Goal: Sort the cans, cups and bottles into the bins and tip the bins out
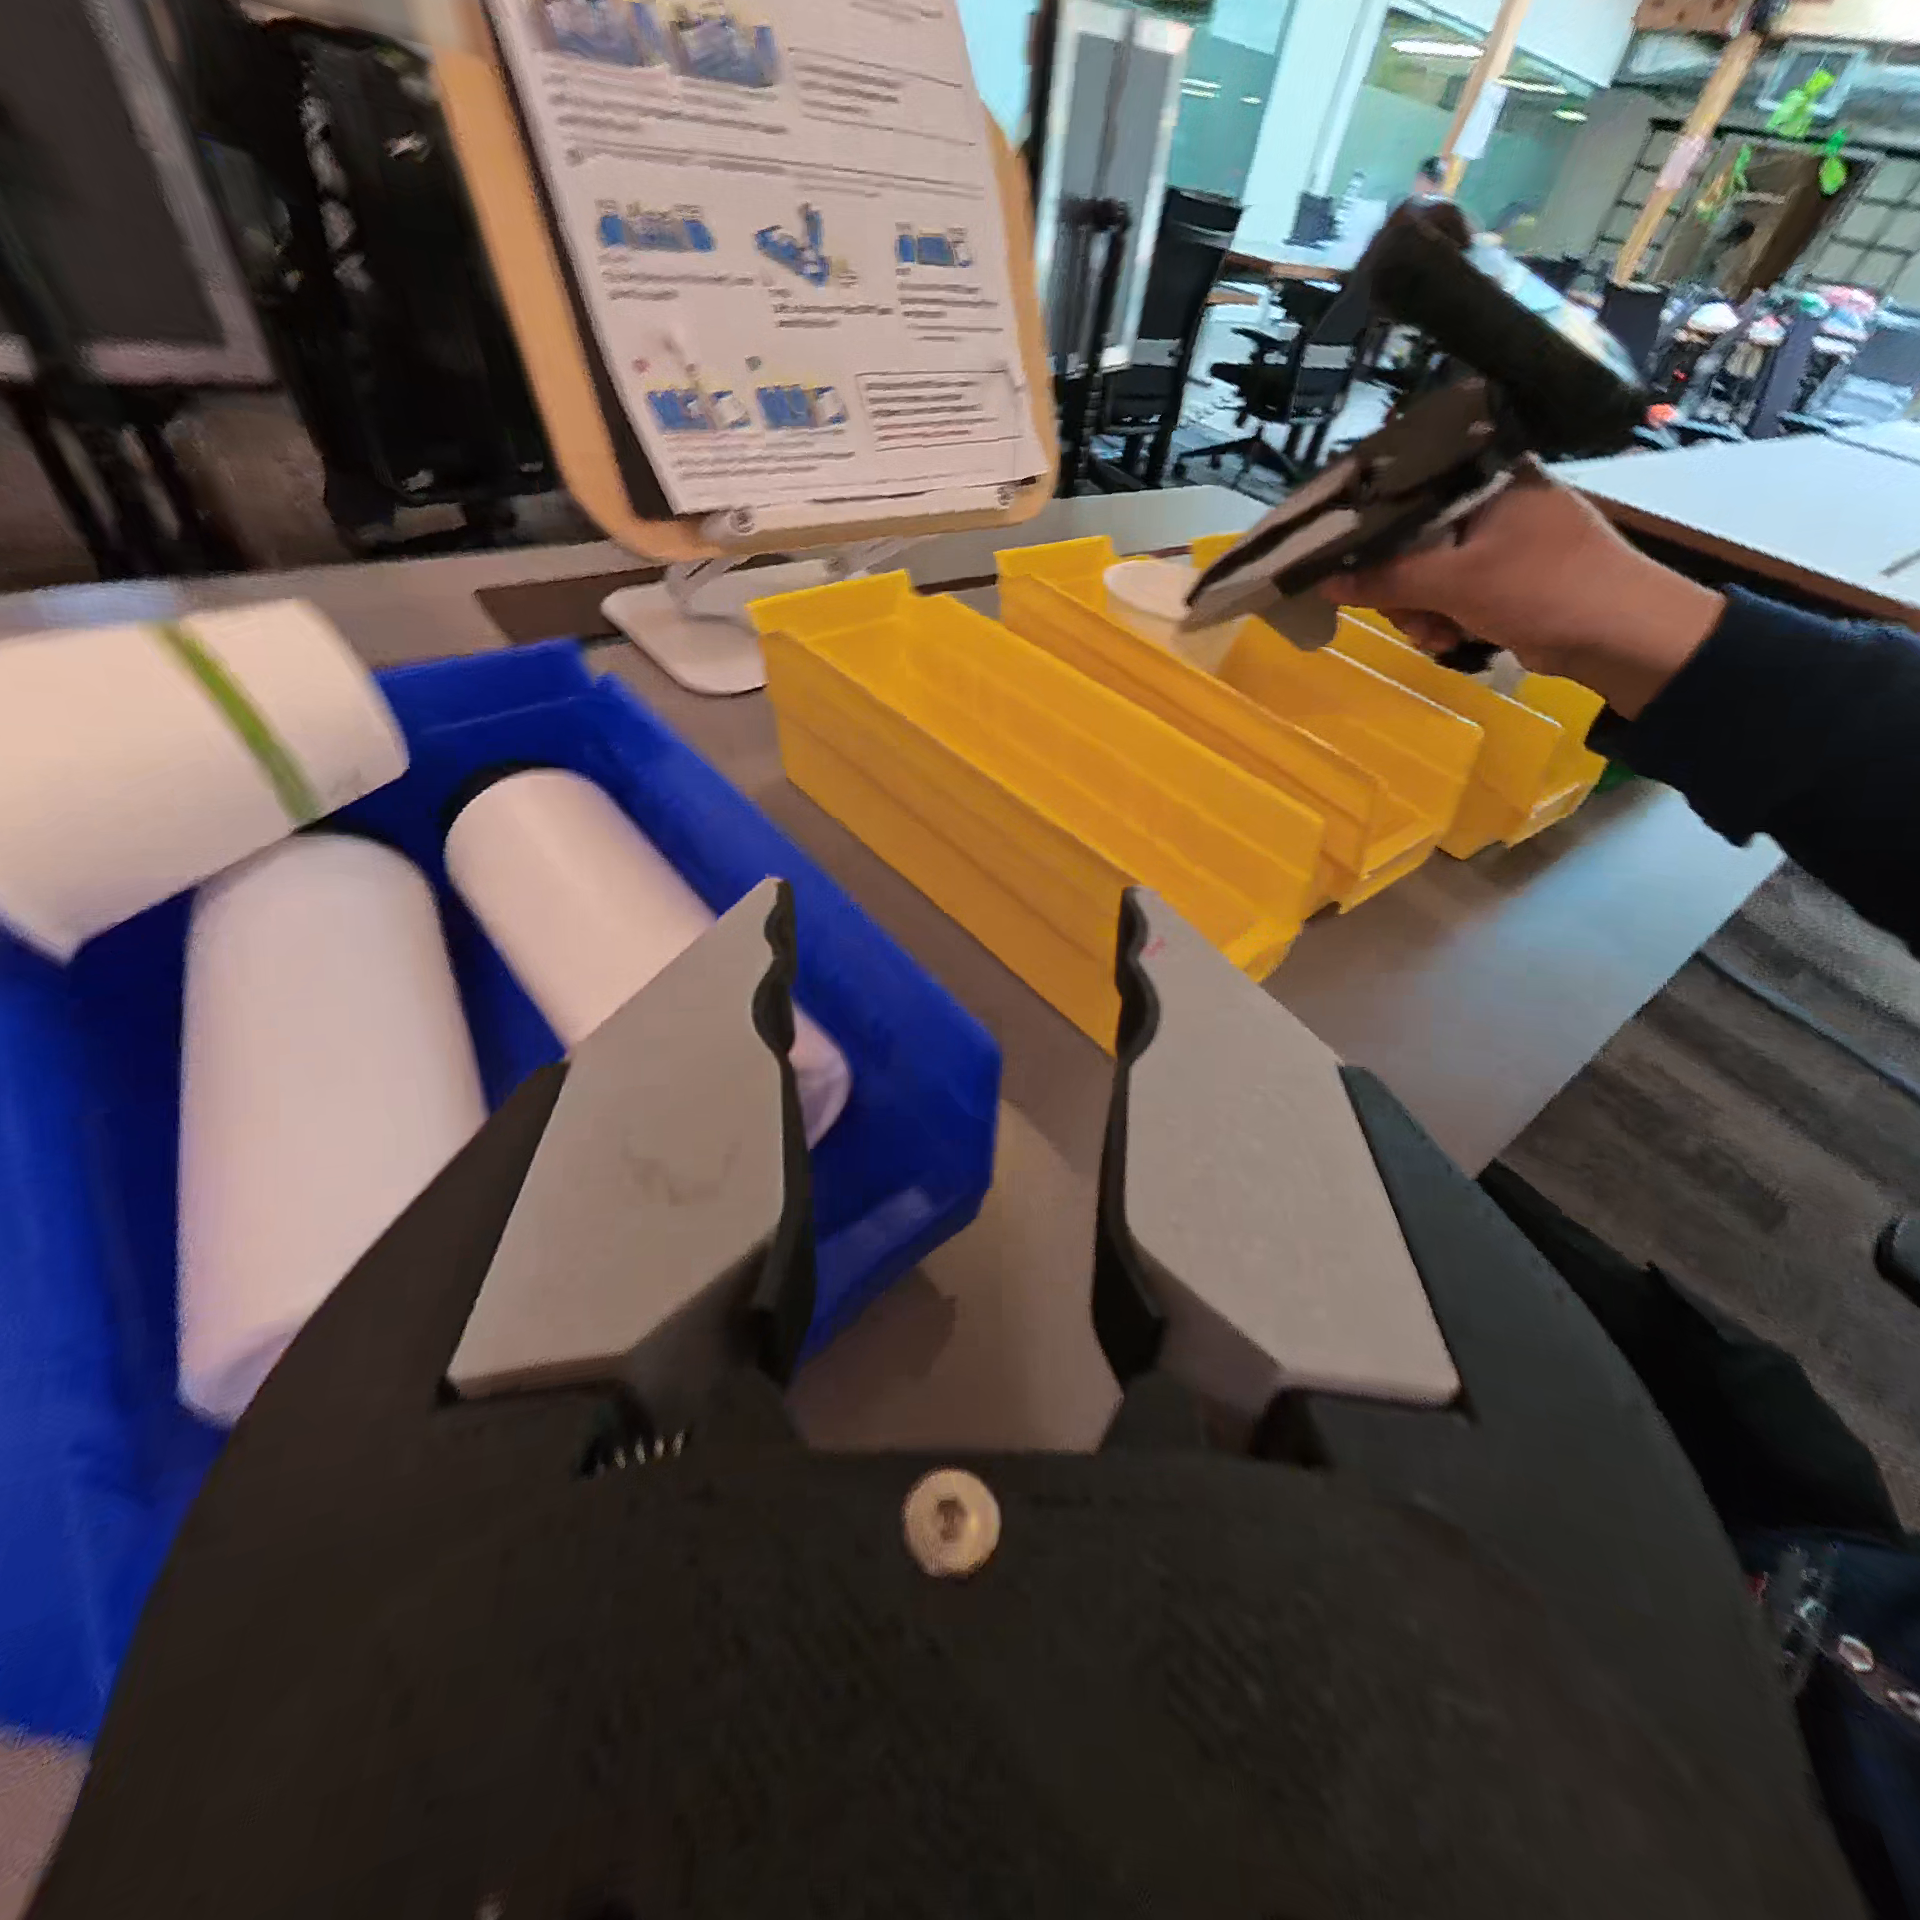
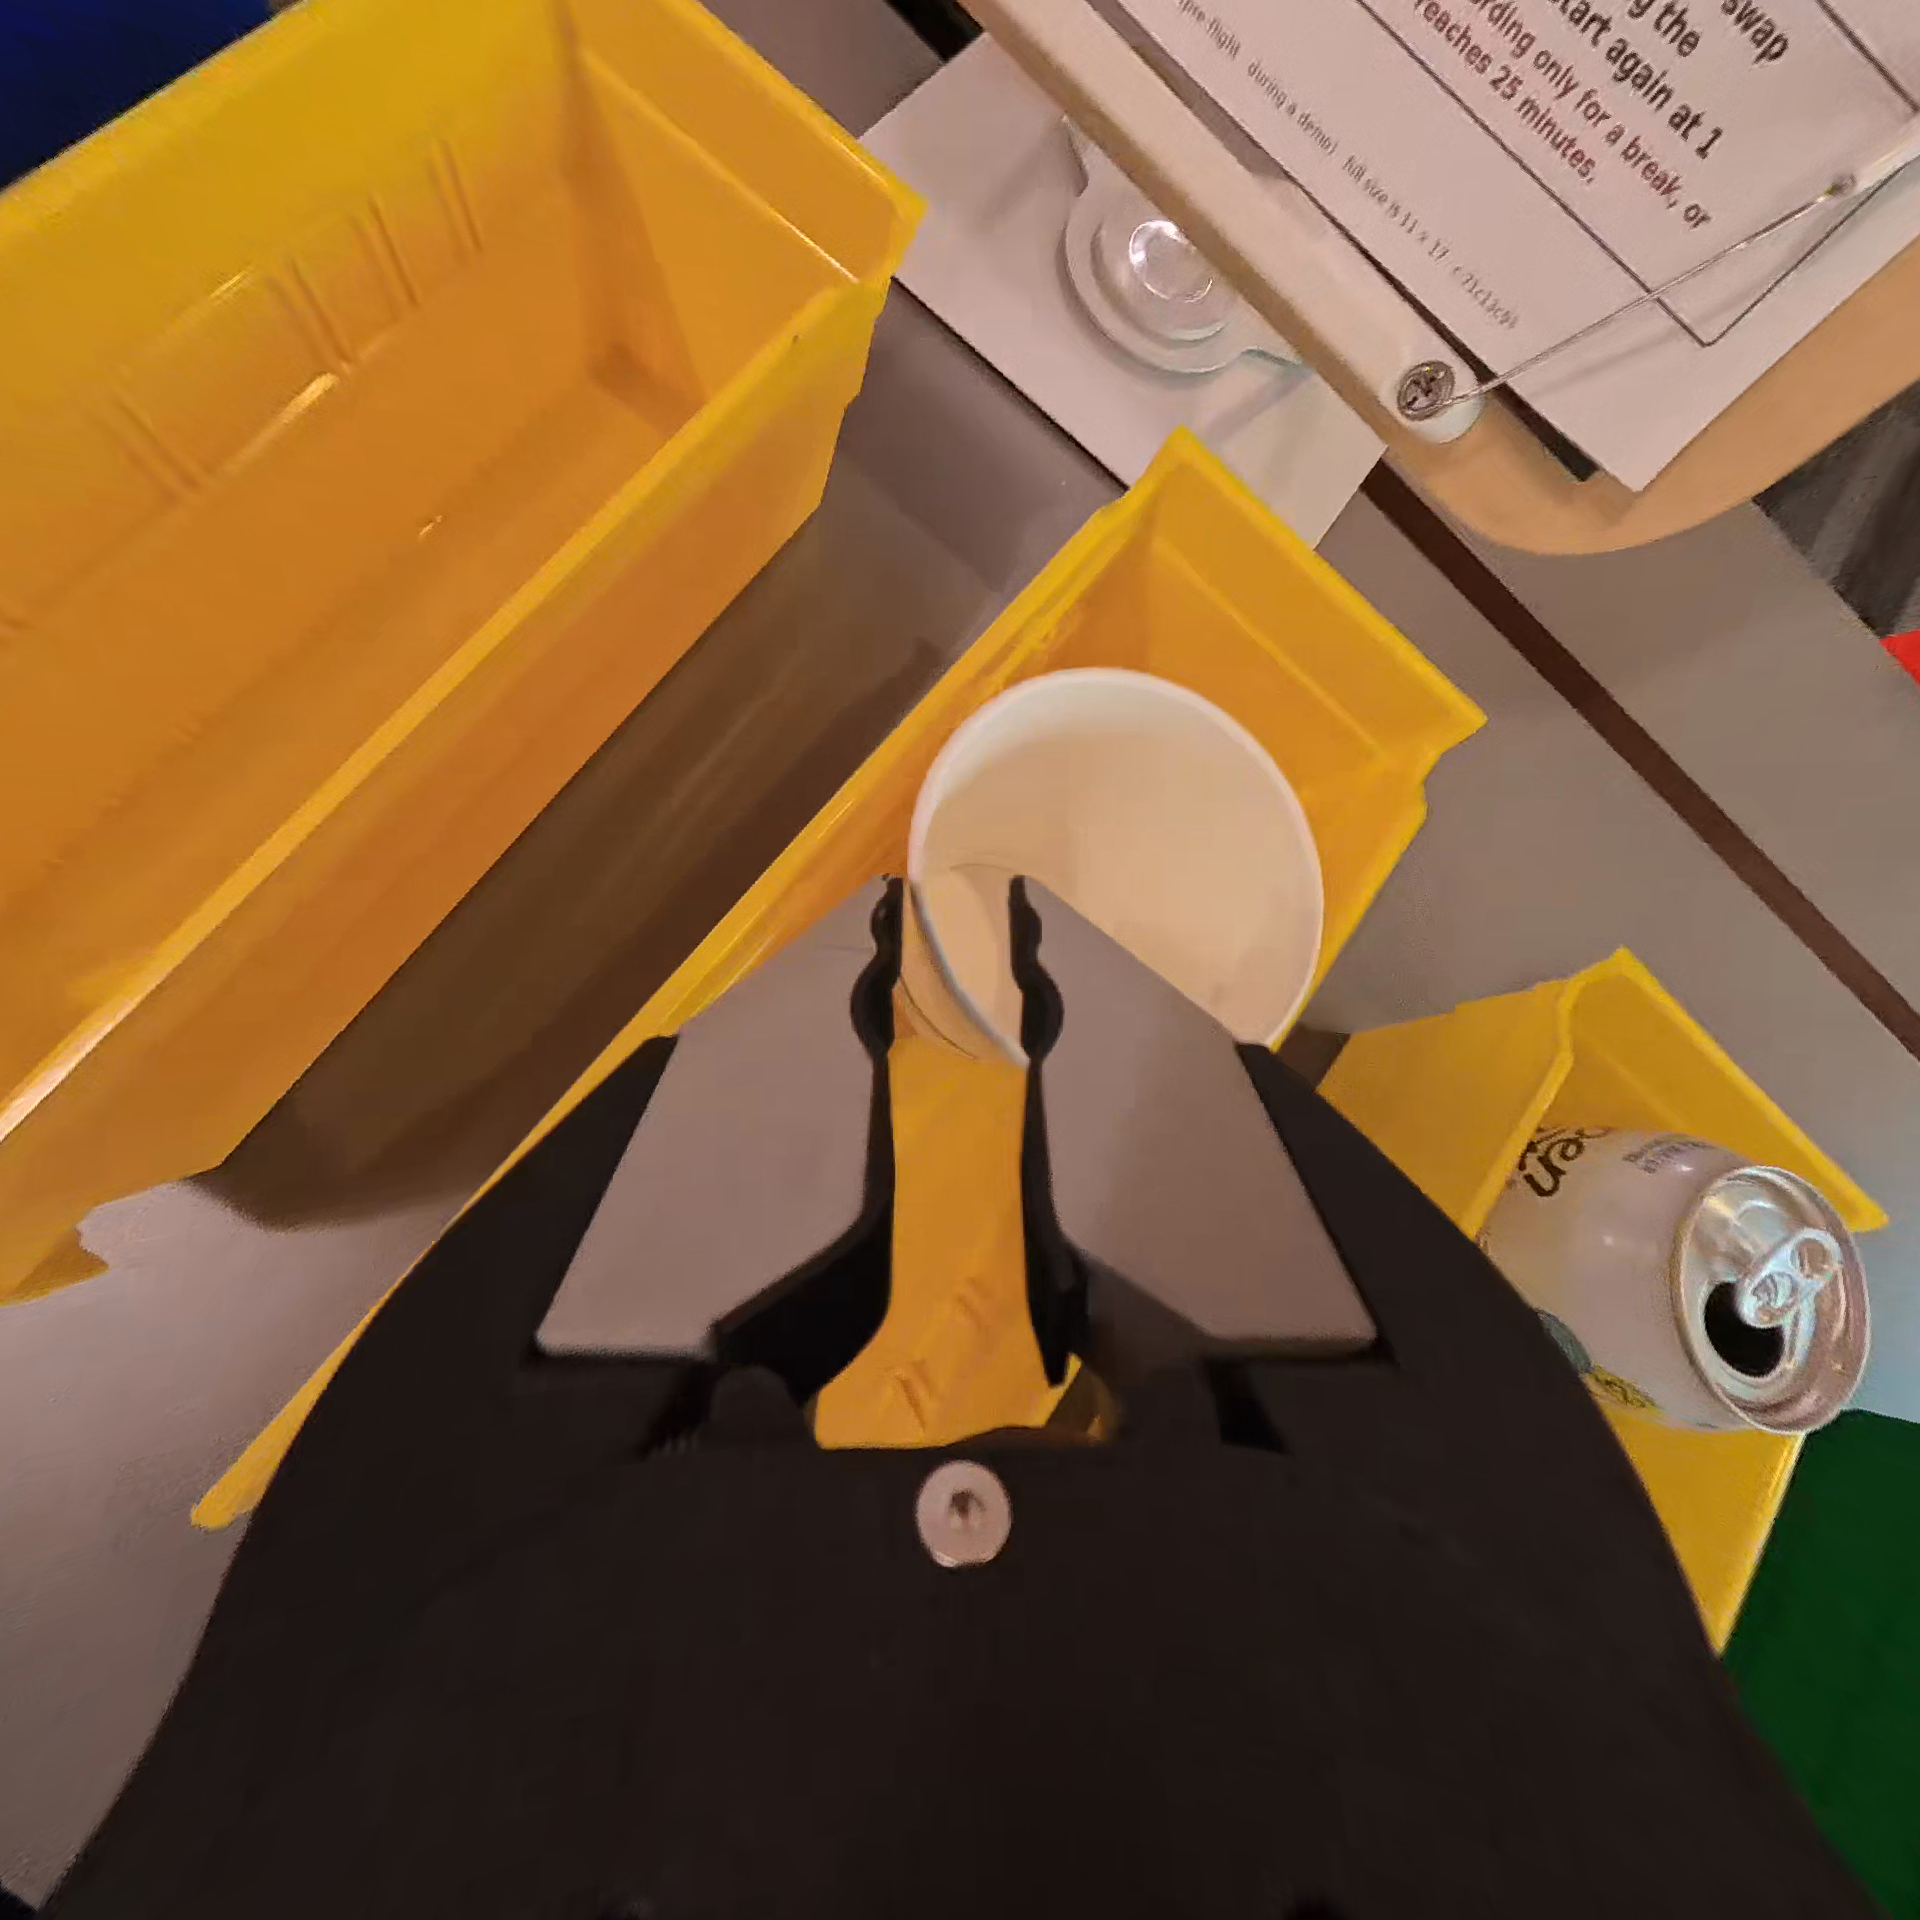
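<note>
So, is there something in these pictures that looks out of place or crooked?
Little stands out. In the blue bin, one white cylinder with a green stripe lies crosswise over two others. The right claw pinches the white cup by its rim over the middle yellow bin.

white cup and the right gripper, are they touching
Touching. In the right wrist view the right gripper has its fingers either side of the white cup rim, pinching the wall.
</note>
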Motion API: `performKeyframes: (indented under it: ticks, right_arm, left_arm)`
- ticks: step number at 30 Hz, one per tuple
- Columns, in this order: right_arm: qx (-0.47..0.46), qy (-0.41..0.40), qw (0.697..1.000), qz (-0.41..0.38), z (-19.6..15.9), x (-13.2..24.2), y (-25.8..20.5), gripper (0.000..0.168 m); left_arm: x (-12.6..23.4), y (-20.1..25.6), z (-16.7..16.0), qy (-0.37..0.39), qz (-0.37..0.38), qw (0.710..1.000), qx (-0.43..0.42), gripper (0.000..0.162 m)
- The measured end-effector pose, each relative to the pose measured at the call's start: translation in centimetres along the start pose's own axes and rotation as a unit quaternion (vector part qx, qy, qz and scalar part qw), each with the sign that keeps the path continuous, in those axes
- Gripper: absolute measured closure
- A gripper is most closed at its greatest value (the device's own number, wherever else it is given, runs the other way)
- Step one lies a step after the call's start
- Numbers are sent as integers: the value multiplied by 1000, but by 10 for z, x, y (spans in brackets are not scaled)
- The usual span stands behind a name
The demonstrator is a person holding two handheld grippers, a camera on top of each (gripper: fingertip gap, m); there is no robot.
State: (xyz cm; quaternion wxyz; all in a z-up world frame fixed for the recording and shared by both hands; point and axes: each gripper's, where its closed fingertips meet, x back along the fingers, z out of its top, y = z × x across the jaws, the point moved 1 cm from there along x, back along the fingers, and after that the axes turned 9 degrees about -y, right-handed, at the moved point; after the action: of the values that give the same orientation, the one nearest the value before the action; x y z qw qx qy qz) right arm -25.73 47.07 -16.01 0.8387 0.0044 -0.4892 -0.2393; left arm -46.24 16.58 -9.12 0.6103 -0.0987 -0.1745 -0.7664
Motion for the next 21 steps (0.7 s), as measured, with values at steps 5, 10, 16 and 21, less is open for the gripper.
performKeyframes:
  ticks: [5,10,16,21]
  right_arm:
    - [-20,27,999,-10,-8,23,-2,133]
    - [-40,135,990,14,-36,88,-29,124]
    - [-15,164,985,57,-131,136,-84,111]
    - [-48,163,984,58,-204,166,-73,111]
  left_arm:
    - [25,-52,0,73,11,989,128,104]
    - [38,-94,-3,139,47,970,195,105]
    - [33,-108,0,132,81,967,204,108]
    - [13,-149,18,67,149,973,163,103]
